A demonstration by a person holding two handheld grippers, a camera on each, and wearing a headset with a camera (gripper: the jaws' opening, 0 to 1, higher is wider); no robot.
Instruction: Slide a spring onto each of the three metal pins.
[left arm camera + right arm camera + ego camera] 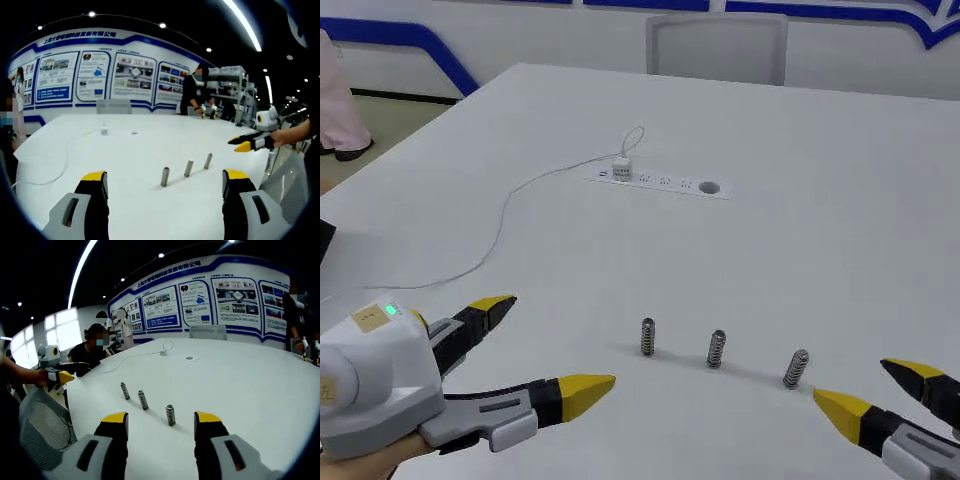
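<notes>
Three metal pins stand in a row on the white table, each with a spring around it: the left one (647,337), the middle one (716,349) and the right one (796,368). The same pins appear in the left gripper view (165,176) (188,168) (207,161) and in the right gripper view (124,390) (143,400) (170,415). My left gripper (545,345) is open at the lower left, short of the row, with nothing between its yellow-tipped fingers (160,182). My right gripper (880,390) is open at the lower right, just beside the right pin, and holds nothing (161,420).
A white power strip (665,183) with a plug and a thin cable (500,225) lies farther back on the table. A grey chair (718,47) stands at the far edge. Several people stand around the room in the gripper views.
</notes>
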